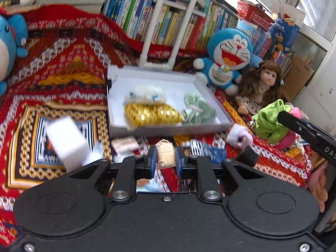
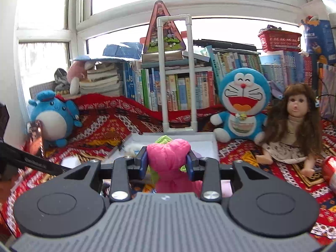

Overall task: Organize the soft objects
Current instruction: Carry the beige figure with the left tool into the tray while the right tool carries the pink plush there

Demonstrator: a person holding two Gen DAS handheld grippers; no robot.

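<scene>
2 black handheld grippers with blue finger pads

Left gripper: matte black body, 2 round discs, silver screws, blue pads. Right gripper: same black linkage, ribbed grey centre plate, 2 silver pivot bolts, white lettering along its side.

Books behind patterned blanket
</scene>
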